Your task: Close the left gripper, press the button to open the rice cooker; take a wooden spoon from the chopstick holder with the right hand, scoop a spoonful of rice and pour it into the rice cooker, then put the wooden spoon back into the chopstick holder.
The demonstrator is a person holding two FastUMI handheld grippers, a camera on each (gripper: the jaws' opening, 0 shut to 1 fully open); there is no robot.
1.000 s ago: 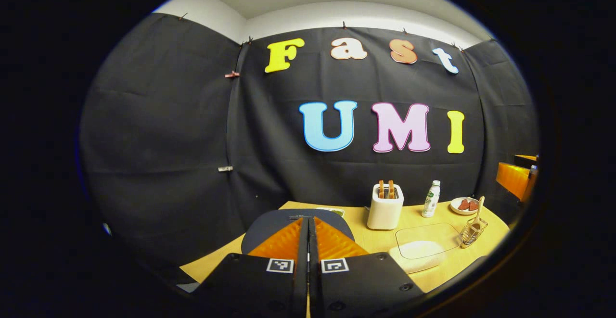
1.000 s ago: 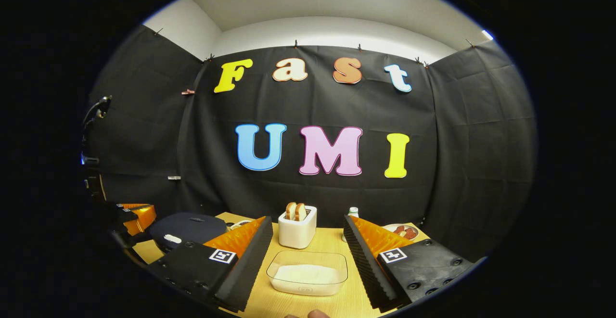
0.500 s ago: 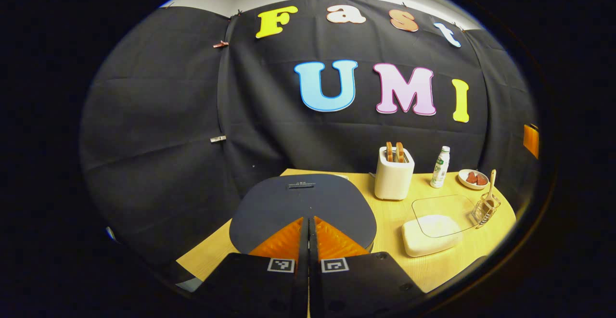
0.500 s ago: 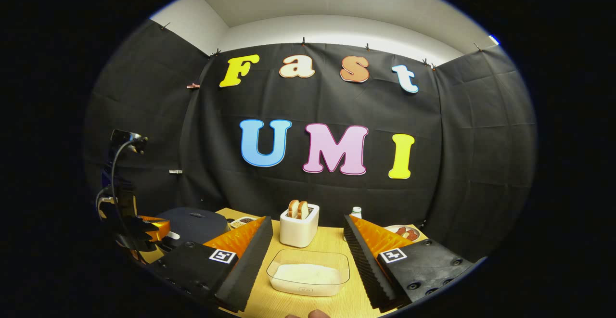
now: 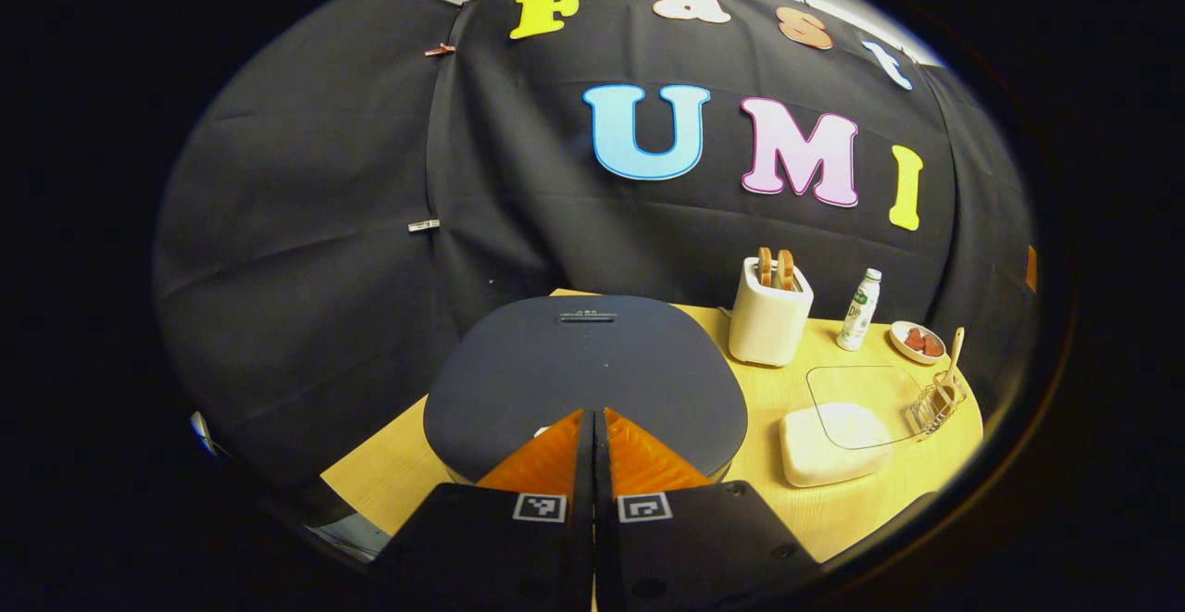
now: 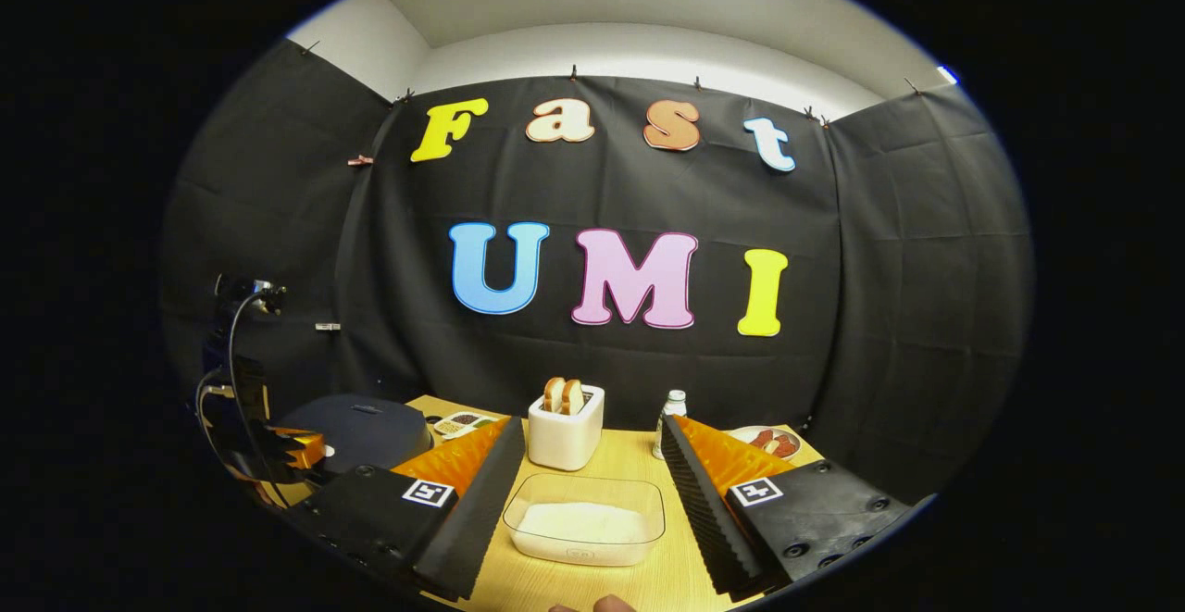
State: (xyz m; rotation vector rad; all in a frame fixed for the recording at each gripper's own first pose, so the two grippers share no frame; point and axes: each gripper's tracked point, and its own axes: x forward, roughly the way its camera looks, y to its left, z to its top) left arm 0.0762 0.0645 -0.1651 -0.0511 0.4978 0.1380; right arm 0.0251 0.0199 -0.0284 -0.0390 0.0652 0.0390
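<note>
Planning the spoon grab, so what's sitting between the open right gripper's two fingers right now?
In the right gripper view, the clear rice container sits on the table between the open right gripper fingers, the toaster behind it.

Left: we see the rice cooker (image 5: pixel 583 376) on the surface (image 5: pixel 389 473).
Behind: toaster (image 5: pixel 770 316).
Right: rice container (image 5: pixel 838 427), then chopstick holder (image 5: pixel 935 404).

The rice cooker (image 5: pixel 585 380) is dark, rounded and flat-lidded, its lid shut. Right of the rice cooker, a clear container of white rice (image 5: pixel 838 427) lies open. Beyond that, a wooden spoon (image 5: pixel 952 357) leans upright in the wire chopstick holder (image 5: pixel 935 405).
</note>
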